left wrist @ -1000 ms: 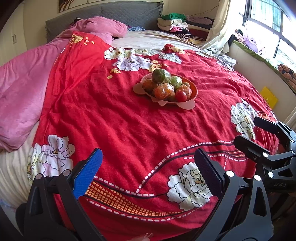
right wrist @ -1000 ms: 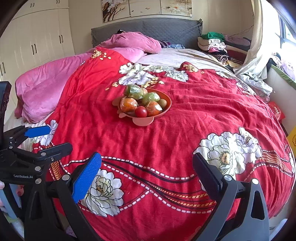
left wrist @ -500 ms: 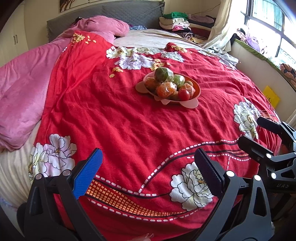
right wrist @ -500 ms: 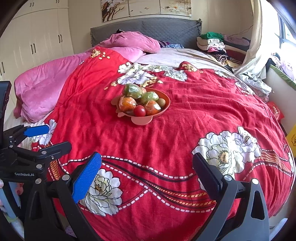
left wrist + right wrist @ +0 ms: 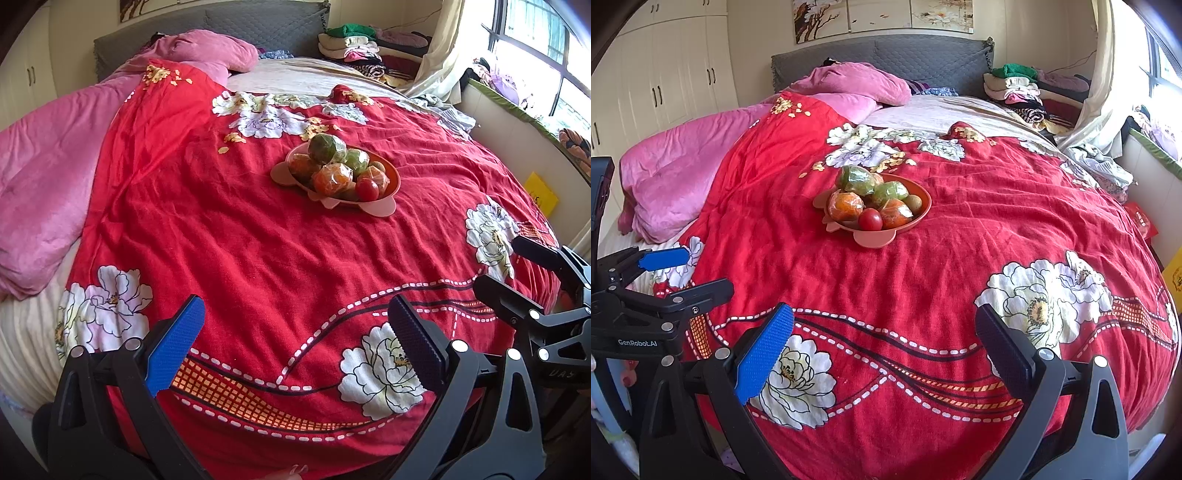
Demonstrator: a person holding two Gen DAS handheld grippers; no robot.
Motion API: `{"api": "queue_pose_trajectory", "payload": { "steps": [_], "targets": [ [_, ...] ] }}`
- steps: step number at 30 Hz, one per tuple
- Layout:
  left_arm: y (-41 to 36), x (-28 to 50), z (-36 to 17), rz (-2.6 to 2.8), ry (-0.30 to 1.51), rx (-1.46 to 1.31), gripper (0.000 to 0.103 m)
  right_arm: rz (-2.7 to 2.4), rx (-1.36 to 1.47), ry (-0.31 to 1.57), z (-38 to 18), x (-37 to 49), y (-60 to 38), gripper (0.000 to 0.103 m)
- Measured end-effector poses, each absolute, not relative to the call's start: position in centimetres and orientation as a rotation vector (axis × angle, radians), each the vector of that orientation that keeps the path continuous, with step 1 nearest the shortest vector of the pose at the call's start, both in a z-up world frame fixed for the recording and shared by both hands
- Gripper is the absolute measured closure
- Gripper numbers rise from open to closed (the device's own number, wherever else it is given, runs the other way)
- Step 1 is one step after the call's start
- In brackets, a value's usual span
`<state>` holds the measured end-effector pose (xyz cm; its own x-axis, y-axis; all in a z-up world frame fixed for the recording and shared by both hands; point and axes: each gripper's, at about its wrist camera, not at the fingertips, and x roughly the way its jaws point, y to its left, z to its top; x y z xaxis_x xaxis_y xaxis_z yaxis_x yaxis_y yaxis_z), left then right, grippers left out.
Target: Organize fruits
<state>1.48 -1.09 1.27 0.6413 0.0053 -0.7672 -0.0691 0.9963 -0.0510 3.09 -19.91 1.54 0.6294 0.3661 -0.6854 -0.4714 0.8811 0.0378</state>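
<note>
Fruit piled in a shallow orange-pink plastic bowl with scalloped tabs [image 5: 373, 212] [image 5: 871, 238], which sits on a red floral bedspread [image 5: 240, 236] [image 5: 942, 266] near the middle of the bed. Pile holds plastic-wrapped orange citrus [image 5: 332, 179] [image 5: 845, 206], plastic-wrapped green round fruit [image 5: 327, 148] [image 5: 855, 180], one bare red tomato [image 5: 367, 189] [image 5: 870, 219] at the near rim, and a small brown-green fruit [image 5: 915, 204] at the right rim. All fruit touching, heaped above the rim.

Left tool [image 5: 295, 339]: jaws spread wide, nothing between them, held over the near edge of the bedspread, well apart from the bowl. One pad blue, the other dark.

Right tool [image 5: 884, 339]: jaws likewise wide apart and empty, over the near edge, well apart from the bowl. Each tool shows at the margin of the other's view, side by side.

Pink plush quilt [image 5: 44, 177] [image 5: 683, 170] bunched along the left of the bed. Grey padded headboard [image 5: 886, 55] behind. Folded clothes stack [image 5: 354, 46] [image 5: 1015, 88] at the far right corner.
</note>
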Motion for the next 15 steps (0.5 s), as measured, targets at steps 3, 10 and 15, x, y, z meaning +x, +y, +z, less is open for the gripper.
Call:
{"api": "queue_pose_trajectory", "payload": {
  "steps": [3,10,15],
  "targets": [
    [-1.1,1.5,1.2,0.040,0.879,-0.080,0.010,0.480,-0.150,0.749,1.5,3.1,-20.1,0.005],
    [-1.0,1.8,1.0,0.027,0.894,-0.100,0.010,0.474,-0.143,0.745,1.6,3.2,-20.2,0.005],
    [-0.3,2.7,1.5,0.025,0.880,-0.116,0.010,0.462,-0.139,0.751,1.6,3.9,-20.5,0.005]
  ]
}}
